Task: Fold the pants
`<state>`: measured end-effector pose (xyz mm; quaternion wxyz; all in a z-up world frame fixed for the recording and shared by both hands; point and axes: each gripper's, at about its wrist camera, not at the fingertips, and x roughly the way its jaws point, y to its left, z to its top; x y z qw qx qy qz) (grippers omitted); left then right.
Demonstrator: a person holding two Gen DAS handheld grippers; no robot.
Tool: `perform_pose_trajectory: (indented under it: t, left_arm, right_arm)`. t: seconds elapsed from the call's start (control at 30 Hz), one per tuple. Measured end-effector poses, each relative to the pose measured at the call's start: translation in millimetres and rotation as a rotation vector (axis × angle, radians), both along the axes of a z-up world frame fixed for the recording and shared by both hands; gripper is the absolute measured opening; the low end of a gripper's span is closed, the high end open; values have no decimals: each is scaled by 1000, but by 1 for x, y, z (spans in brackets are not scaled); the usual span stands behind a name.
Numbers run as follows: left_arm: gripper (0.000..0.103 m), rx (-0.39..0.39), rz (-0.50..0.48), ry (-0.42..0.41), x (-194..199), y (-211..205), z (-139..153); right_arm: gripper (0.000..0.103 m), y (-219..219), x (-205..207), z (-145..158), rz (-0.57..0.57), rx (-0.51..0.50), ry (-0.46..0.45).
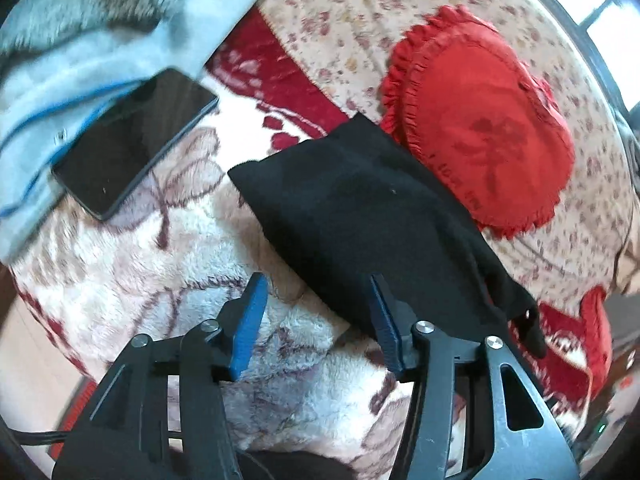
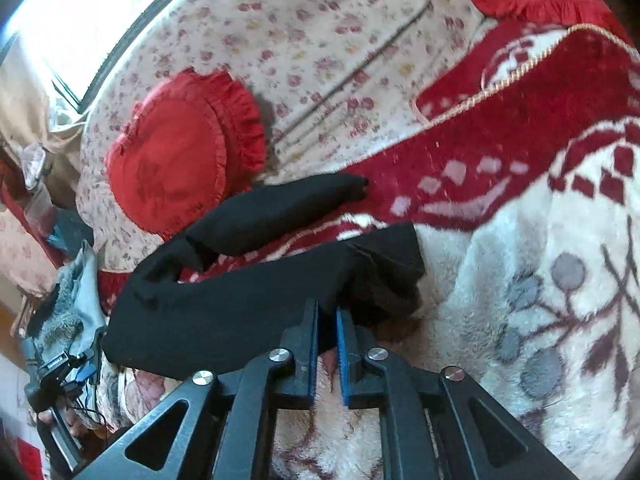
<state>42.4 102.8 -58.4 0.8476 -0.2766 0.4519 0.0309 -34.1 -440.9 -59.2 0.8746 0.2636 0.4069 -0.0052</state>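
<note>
The left gripper (image 1: pixel 316 292) stands open, its blue pads (image 1: pixel 250 324) apart with nothing between them — the near edge of the black pants (image 1: pixel 360 224) lies just beyond its right finger. The right gripper (image 2: pixel 327 314) is nearly closed, a thin gap between its pads, tips just at the pants' (image 2: pixel 240 312) near hem; whether it pinches cloth I cannot tell. The pants lie on the fleece blanket (image 1: pixel 160 280), just beside the red heart cushion (image 1: pixel 480 128). On the pants' far side from the cushion lies a dark phone (image 1: pixel 136 140), partly on pale blue cloth (image 1: pixel 80 64). Bare blanket lies between pants and phone.
</note>
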Motion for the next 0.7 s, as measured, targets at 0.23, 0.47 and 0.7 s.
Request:
perform_pose_trajectory:
  t: [0.23,0.47,0.7]
  left_arm:
    - [53,-28,42,59,33,-5,-24]
    - [8,37,6,47,46,-18,-11]
    - [7,-52,-48,-6,18,-2,20]
  right_arm:
    - [38,-6,3,-16,-34,63,53]
    - [13,-4,20,-24,-58,28,20]
    - [5,-3,4,16,-11,32,-83]
